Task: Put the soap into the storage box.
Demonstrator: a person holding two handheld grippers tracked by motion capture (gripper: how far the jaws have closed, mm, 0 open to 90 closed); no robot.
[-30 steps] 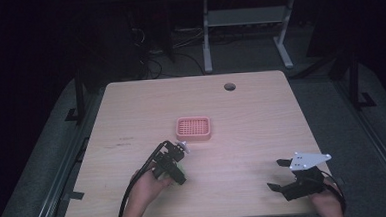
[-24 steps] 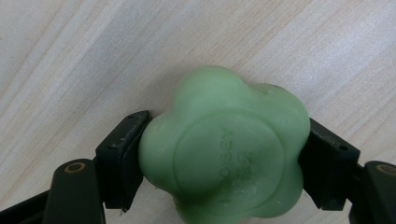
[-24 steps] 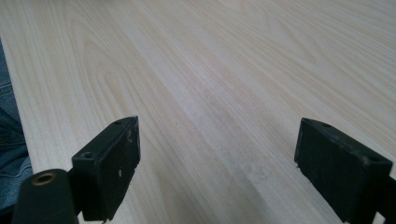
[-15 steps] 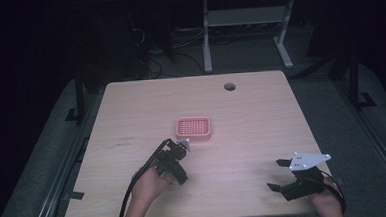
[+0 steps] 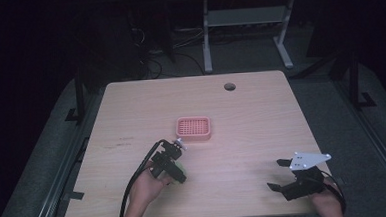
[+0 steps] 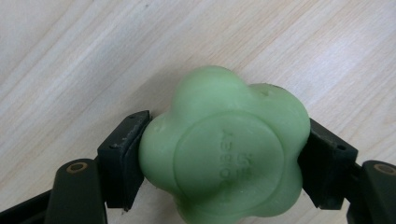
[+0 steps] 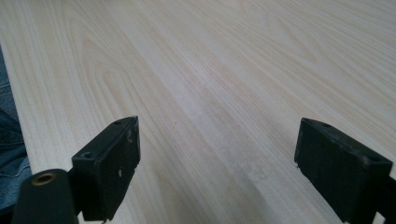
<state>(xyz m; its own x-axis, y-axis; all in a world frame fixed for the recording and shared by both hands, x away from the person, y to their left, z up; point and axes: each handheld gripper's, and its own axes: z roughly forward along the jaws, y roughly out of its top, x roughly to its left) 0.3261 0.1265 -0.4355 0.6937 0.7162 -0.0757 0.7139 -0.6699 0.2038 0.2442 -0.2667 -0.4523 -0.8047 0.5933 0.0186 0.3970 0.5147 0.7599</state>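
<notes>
A pale green, rounded, lobed block (image 6: pixel 224 154) with raised lettering on its face is clamped between the black jaws of my left gripper (image 6: pixel 225 161), just above the wooden tabletop. From above, that left gripper (image 5: pixel 170 164) sits left of centre in a hand, a little in front of a small pink perforated basket (image 5: pixel 193 128). My right gripper (image 5: pixel 279 174) rests near the table's front right corner with its grey plate (image 5: pixel 310 159) on top. In its own view the right gripper (image 7: pixel 215 163) stands wide open over bare wood, with nothing between its pads (image 7: pixel 119 161).
The light wood table (image 5: pixel 251 115) has a round cable hole (image 5: pixel 230 86) at the back right. A black cable (image 5: pixel 133 192) trails from the left gripper to the front edge. Dark floor, cables and a white table frame (image 5: pixel 241 21) lie beyond the table.
</notes>
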